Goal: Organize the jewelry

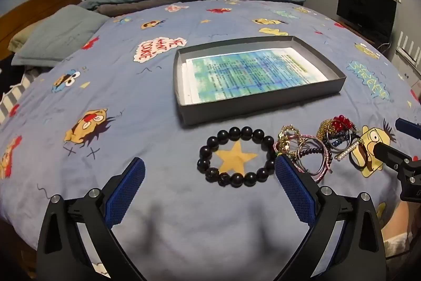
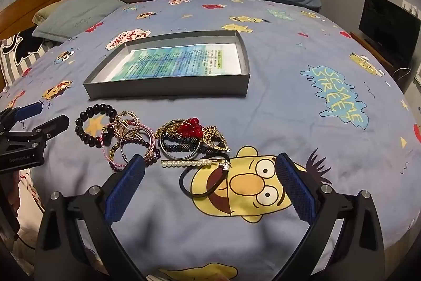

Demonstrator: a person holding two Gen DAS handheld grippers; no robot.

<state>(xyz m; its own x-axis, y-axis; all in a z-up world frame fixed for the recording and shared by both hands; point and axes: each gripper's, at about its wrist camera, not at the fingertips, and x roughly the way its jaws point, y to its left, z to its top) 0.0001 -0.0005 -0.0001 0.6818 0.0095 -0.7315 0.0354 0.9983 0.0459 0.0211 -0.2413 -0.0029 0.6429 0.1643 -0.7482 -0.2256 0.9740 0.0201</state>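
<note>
Both grippers, left & right, hang released w/ nothing held, near the jewelry pile (prob. sorting into far gray tray).

We hold left gripper low, level, pointing forward, jaws spread wide, blue ribbed pads facing each other, nothing between them. We hold right gripper same way: jaws wide apart, pads empty. Each gripper shows in other's view, left at left edge, right at right edge, so we keep them side by side, near, not touching.
</note>
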